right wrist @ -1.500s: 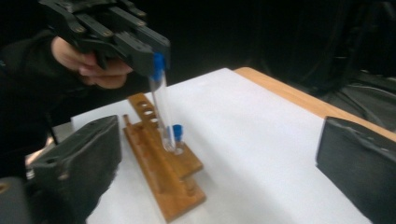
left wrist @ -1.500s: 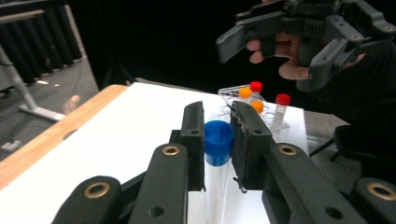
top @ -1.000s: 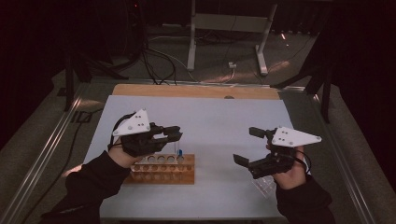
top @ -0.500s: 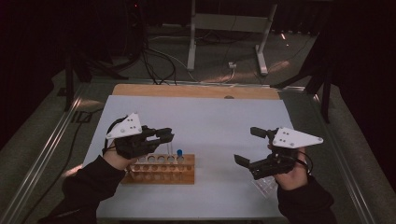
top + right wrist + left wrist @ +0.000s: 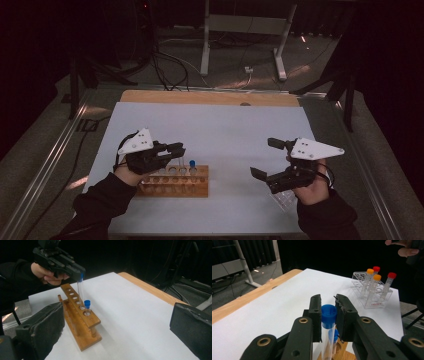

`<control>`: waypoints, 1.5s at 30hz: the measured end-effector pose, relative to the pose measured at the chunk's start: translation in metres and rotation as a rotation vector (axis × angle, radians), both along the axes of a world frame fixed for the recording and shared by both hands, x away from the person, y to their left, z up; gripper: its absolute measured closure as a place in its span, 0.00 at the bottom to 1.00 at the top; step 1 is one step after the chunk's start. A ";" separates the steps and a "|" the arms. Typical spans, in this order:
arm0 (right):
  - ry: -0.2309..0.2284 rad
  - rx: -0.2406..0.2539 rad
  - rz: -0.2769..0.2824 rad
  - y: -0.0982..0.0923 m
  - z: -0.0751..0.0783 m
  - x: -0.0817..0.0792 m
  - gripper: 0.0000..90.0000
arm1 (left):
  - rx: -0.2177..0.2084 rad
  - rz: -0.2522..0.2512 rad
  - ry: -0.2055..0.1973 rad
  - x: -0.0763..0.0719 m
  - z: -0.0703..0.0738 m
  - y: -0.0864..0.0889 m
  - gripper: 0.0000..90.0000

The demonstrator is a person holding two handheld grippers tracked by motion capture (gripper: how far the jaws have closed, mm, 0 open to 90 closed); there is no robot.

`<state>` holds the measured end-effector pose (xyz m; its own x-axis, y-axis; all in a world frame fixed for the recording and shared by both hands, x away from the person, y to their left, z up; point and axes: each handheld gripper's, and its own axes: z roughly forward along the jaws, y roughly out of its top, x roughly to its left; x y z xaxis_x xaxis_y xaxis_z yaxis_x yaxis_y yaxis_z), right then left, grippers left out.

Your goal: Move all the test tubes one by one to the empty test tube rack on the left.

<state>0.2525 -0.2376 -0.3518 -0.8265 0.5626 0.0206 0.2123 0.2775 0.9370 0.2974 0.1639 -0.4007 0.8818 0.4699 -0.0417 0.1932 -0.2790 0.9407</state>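
My left gripper (image 5: 179, 150) (image 5: 328, 306) is shut on the blue cap of a clear tube (image 5: 328, 315) that hangs upright. In the right gripper view that tube (image 5: 80, 290) hangs under the left gripper (image 5: 81, 272), its lower end at a hole of the wooden rack (image 5: 82, 325) (image 5: 172, 187). In the end hole beside it stands another blue-capped tube (image 5: 87, 305) (image 5: 192, 164). My right gripper (image 5: 265, 158) (image 5: 120, 327) is held open at the table's right, with nothing between its jaws.
A clear plastic rack (image 5: 372, 298) with orange-capped and red-capped tubes stands at the table's near right, partly under the right hand (image 5: 282, 199). The wooden table edge (image 5: 210, 97) runs along the far side. A white stand (image 5: 240, 25) and cables lie on the floor beyond.
My left gripper has come down with the blue-capped tube toward the wooden rack. The right gripper has stayed in place.
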 end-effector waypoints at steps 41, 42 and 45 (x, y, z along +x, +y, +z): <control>0.000 -0.010 0.009 0.000 0.001 -0.004 0.00 | 0.082 -0.007 0.027 -0.004 -0.052 -0.012 0.85; -0.001 -0.011 0.009 0.000 0.001 -0.004 0.00 | 0.080 -0.007 0.032 -0.003 -0.052 -0.012 0.85; -0.003 -0.011 0.010 0.000 0.001 -0.004 0.00 | 0.068 -0.019 0.046 -0.003 -0.050 -0.010 0.76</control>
